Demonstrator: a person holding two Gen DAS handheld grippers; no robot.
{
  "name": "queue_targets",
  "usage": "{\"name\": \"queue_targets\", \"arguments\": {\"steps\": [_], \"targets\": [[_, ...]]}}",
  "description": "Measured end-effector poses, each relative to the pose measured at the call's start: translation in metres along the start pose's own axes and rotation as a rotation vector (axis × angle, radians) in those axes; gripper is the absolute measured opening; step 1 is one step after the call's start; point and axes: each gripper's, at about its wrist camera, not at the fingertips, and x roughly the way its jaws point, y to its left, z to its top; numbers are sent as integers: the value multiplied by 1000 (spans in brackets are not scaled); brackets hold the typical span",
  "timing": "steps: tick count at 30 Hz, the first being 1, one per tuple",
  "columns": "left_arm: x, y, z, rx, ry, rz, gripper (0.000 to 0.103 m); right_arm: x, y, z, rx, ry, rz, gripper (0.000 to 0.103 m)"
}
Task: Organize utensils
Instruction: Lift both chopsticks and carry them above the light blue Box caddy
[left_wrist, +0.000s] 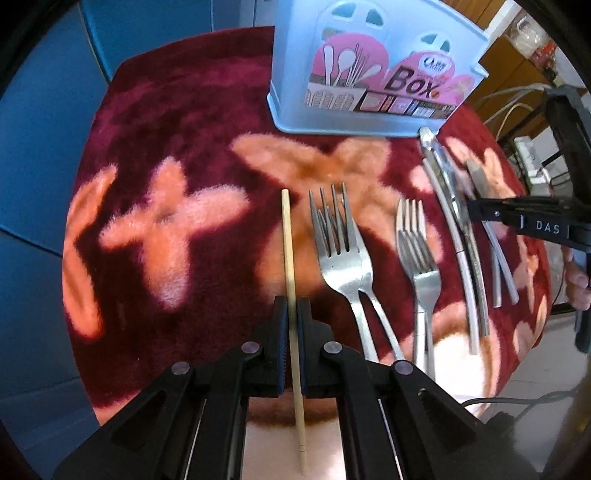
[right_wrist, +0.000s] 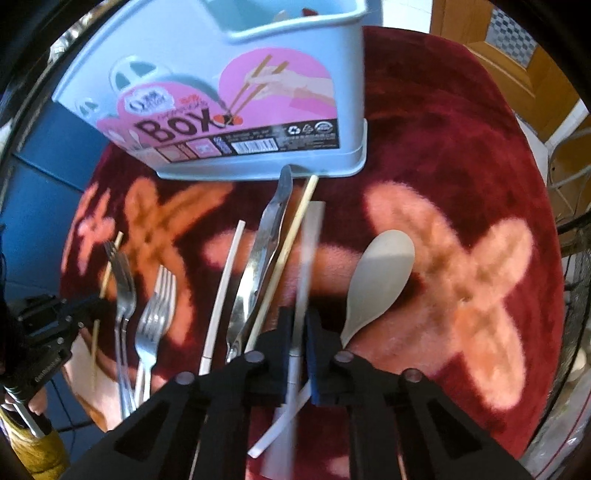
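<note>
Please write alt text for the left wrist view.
The left gripper is shut on a wooden chopstick lying on a red flowered cloth. Forks lie beside it, and a blue utensil box stands behind.

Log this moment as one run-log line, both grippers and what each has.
left gripper: shut on wooden chopstick | right gripper: shut on white chopstick | utensil box: upright behind the row | forks: on cloth
</note>
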Motion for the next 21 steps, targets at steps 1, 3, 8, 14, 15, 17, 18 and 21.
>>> {"name": "queue_targets", "arguments": {"steps": [1,3,8,14,15,17,18,21], "targets": [[-3,1,-2,-6,-13,-17,2,-4,-2,-3,4,-19,17,7],[-14,4,-5,-14,-59,-34,2,-13,-2,-11,9,-58,53,6],[-51,6,-15,-26,-202,-61,2,-39,8,-31,-29,-193,80,6],[-86,-1,-3,-35,-357,-94,2,-73,20,-39,-32,-373,131,6],[-90,-4,2,-39,-380,-102,2,-79,21,-38,-35,-408,136,6],[-98,-9,10,-44,-430,-112,2,-93,23,-35,-42,-482,148,6],[-102,-10,14,-47,-454,-115,2,-96,25,-31,-42,-508,155,6],[-111,-12,28,-60,-513,-126,2,-110,26,-22,-45,-582,174,6]]}}
